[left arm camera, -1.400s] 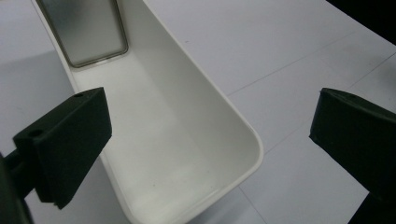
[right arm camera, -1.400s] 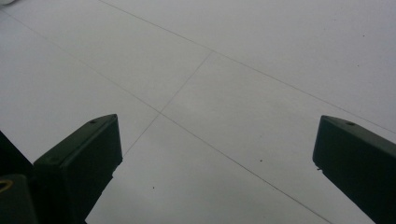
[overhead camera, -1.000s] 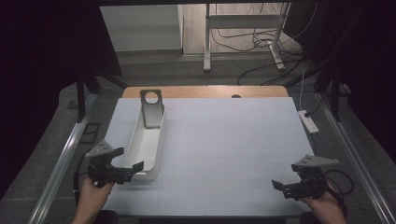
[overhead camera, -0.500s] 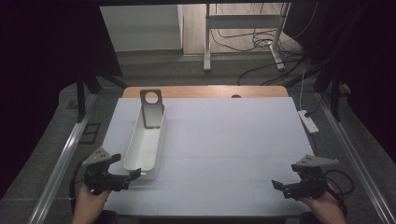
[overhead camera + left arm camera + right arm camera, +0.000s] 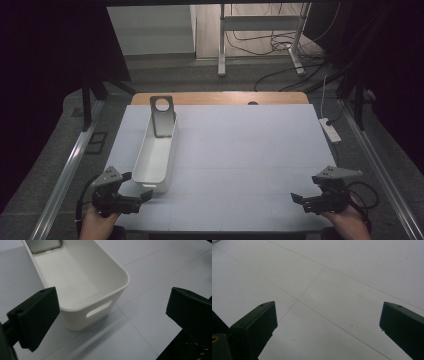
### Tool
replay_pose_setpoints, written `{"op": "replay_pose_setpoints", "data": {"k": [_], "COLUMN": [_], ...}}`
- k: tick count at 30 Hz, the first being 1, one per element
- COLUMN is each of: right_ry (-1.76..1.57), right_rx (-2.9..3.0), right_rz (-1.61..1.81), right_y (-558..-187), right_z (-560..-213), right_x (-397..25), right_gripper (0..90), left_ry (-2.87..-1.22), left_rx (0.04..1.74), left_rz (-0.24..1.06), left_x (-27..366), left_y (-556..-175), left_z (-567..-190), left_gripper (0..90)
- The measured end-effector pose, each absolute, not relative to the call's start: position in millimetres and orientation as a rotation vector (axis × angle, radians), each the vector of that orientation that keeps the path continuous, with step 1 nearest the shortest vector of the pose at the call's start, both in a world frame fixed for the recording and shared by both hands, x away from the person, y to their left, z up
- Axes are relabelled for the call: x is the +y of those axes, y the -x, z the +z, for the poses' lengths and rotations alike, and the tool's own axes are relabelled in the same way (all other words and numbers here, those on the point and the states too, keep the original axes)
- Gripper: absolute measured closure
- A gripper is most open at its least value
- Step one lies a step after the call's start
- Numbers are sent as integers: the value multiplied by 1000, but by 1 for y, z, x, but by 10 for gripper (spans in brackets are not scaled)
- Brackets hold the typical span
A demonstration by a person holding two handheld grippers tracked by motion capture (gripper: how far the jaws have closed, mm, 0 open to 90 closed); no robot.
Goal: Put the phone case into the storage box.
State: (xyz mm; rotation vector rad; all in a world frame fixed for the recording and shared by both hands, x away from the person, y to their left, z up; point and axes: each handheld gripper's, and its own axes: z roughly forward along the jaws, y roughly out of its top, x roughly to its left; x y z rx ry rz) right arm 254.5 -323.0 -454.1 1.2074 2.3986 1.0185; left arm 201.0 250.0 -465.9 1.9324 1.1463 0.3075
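My left gripper [image 5: 141, 196] has pulled back from the bin [image 5: 155, 152]. A second ago its tips sat right at the bin's near end. Now they hang just off that end, near the bin but not touching it. The jaws are spread wide, with nothing between them. In the left gripper view I look straight at the bin's [image 5: 82, 282] near corner and the little handle slot [image 5: 99, 311] in its end wall.

The bin has not moved. It lies long-ways on the left part of the white table [image 5: 250, 150], the same as before. A grey plate with a round hole [image 5: 163, 116] leans at its far end, partly inside the bin. The rest of the bin looks empty.

My right gripper [image 5: 301, 198] has stayed put near the right front corner, well apart from the bin. Its jaws are spread wide too. Its own view shows the bare table [image 5: 352, 277] below it.

So I think the left gripper has let go or backed off, and nothing is held now. If the bin needs moving, I must come back in and close on its near wall. I would go slow, since the light bin could slide.
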Motion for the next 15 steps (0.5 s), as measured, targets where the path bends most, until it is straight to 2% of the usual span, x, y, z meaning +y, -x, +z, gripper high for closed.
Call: {"op": "replay_pose_setpoints", "data": {"k": [15], "right_ry": [-1204], "right_rx": [2407], "right_rz": [1010], "right_y": [-255], "right_z": [-455], "right_x": [-323], "right_gripper": [17], "left_ry": [-2005], "left_rx": [1195], "left_rz": [333], "left_x": [245], "left_y": [-201], "left_z": [-474], "left_gripper": [0]}}
